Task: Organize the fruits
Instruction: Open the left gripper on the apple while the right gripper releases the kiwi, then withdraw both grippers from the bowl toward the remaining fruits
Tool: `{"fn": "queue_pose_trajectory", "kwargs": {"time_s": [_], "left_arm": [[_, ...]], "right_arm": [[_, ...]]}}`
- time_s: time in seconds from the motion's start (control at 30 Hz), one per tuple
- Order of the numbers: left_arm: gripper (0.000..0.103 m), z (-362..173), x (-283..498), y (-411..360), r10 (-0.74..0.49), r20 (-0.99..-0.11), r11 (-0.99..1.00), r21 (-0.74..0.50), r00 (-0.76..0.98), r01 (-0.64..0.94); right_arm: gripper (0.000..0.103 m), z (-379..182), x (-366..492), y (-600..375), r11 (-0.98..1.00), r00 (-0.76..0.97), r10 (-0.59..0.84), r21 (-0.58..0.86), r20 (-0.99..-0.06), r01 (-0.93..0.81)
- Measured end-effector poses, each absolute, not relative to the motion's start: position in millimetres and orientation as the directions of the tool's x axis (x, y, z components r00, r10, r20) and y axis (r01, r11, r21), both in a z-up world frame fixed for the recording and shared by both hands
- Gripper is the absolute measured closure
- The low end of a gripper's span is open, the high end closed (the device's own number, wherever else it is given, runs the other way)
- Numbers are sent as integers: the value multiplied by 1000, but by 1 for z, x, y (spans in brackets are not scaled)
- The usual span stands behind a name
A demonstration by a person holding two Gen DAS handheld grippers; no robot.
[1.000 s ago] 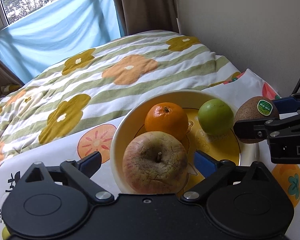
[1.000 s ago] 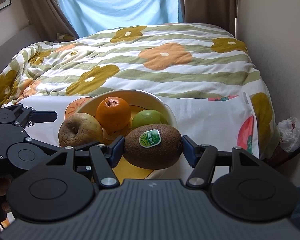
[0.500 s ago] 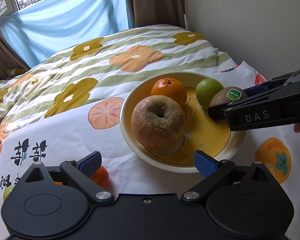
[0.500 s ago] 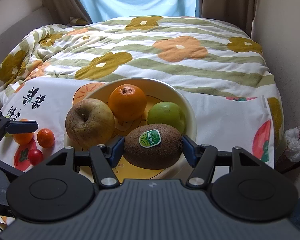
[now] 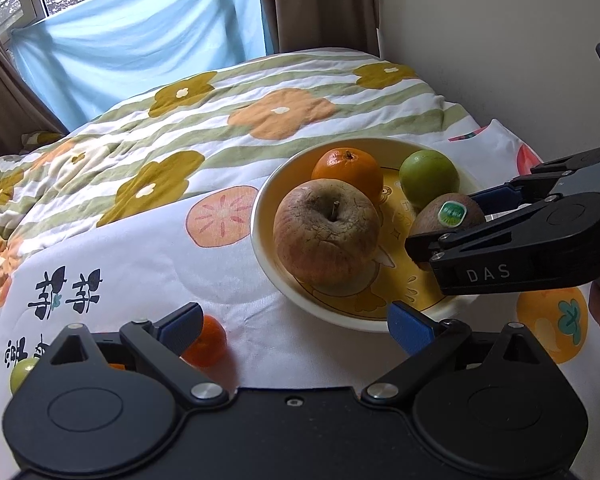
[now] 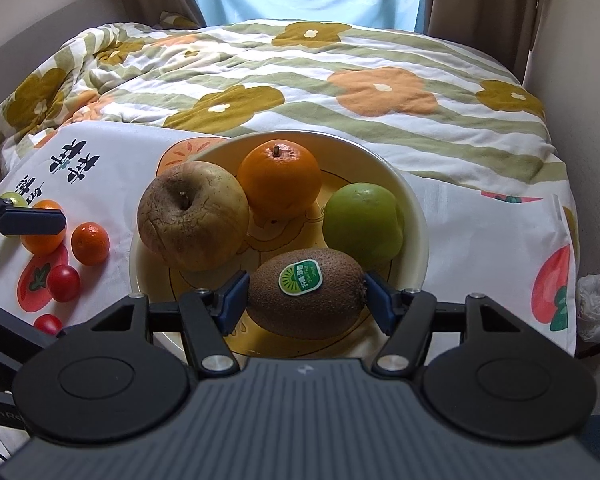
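Note:
A cream and yellow bowl (image 6: 418,216) sits on a printed cloth on the bed and holds a wrinkled apple (image 6: 192,216), an orange (image 6: 279,180) and a green fruit (image 6: 362,220). My right gripper (image 6: 305,300) is shut on a brown kiwi (image 6: 304,296) with a green sticker, low inside the bowl's near side; the kiwi also shows in the left wrist view (image 5: 448,216). My left gripper (image 5: 296,320) is open and empty, just short of the bowl (image 5: 268,208), near a small tangerine (image 5: 206,342).
Loose on the cloth left of the bowl lie small tangerines (image 6: 90,243), cherry tomatoes (image 6: 63,283) and a small green fruit (image 6: 14,199). A flowered quilt (image 6: 300,80) covers the bed behind. A wall runs along the right side.
My right gripper has carried the kiwi from beside the bowl's rim to down inside the bowl. My left gripper has drawn back from the apple, away from the bowl.

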State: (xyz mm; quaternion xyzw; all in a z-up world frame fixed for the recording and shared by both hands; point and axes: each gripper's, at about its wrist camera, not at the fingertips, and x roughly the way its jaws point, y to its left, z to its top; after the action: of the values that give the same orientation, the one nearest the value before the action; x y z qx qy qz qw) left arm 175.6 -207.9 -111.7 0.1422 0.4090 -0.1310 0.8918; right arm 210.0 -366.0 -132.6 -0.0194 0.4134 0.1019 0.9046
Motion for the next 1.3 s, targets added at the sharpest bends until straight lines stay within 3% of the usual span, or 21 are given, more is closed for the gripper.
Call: {"fn": "queue_pose_trajectory", "kwargs": {"time_s": [0.1,0.83,1.3], "left_arm": [[2,-110,172,-209,-116,-764,925,150,635,349],[2,-67,122,-207,-102,-707,951,137,700,277],[2,-38,66,-162,-72,-672,967,135,737,218]], "right_arm": [[0,-126,205,-364,979,673,146,8,-726,-204],[0,-70,152,-375,983,735,165,48,-658,-178],[0,-34,92,-350,990,755,137,55,-642,-132]]}}
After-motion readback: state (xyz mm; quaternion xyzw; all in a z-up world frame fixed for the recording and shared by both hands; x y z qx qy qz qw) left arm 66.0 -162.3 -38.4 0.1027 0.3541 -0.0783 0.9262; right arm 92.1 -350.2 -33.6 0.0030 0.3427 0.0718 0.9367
